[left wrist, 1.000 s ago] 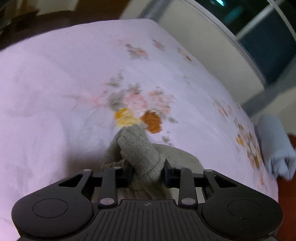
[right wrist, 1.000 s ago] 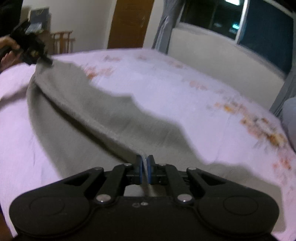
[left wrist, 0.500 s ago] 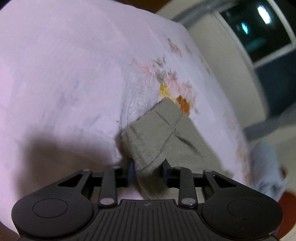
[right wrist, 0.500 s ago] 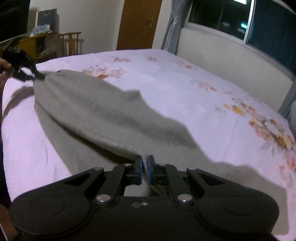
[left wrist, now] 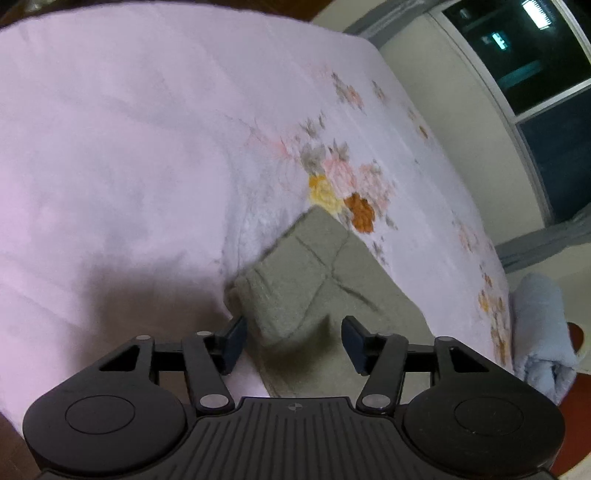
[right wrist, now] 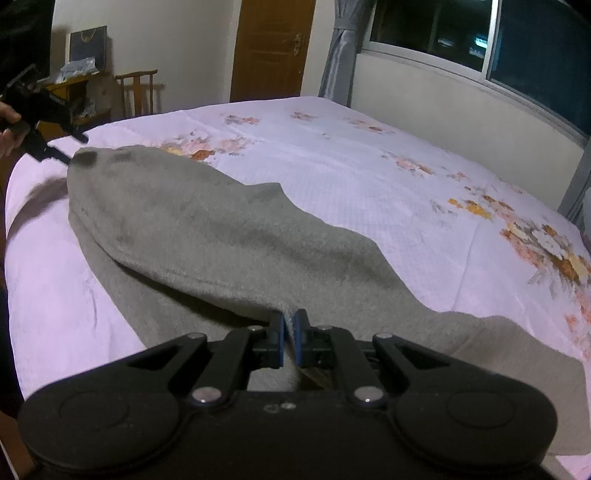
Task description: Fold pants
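Observation:
Grey fleece pants lie doubled over lengthwise on a pink floral bed sheet. In the left wrist view one end of the pants rests on the sheet, just ahead of my left gripper, which is open and empty, its jaws apart on either side of the cloth's corner. My left gripper also shows at the far left of the right wrist view, beside the far end of the pants. My right gripper is shut on the near edge of the pants, holding the top layer slightly raised.
A rolled light-blue towel lies at the bed's right edge. A window with a wall below runs along the far side. A wooden door, a chair and a cluttered yellow table stand behind the bed.
My left gripper lowered its end of the pants onto the sheet, opened and let go. My right gripper stays shut on the pants, and the upper layer has settled lower.

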